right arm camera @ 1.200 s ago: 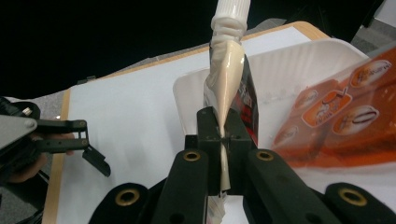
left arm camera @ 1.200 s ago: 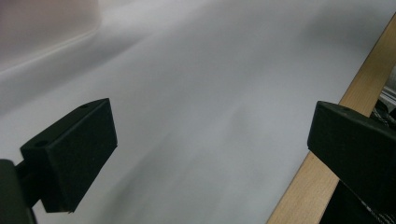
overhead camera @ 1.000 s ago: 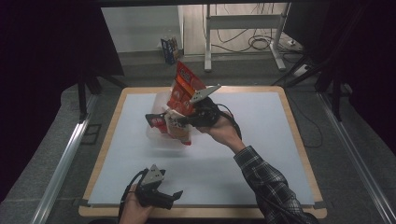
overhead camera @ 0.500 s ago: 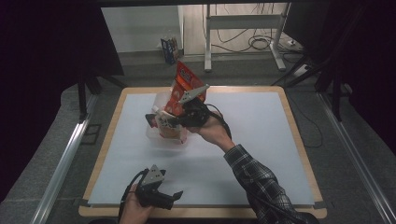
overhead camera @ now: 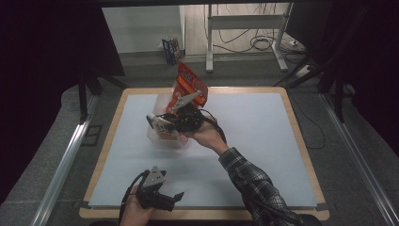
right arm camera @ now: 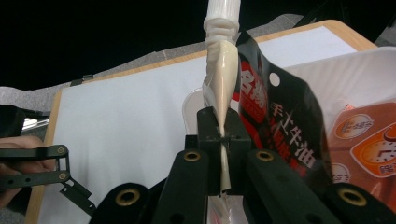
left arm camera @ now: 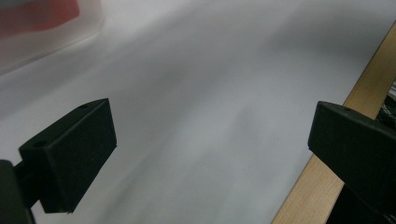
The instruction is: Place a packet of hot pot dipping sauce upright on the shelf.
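Near the far middle of the tabletop, right claw: jaws closed on a cream squeeze tube, pinched at its flat end, cap pointing away. Tube held just over a clear plastic tub with red snack bags standing in it. Left claw: near front edge, jaws wide apart, holding nothing, well apart from the tub.

A wooden-edged table topped with a white sheet stands on grey carpet; beyond it a pale wall, a white metal frame with tangled cables at its feet; dark curtains flank both sides.
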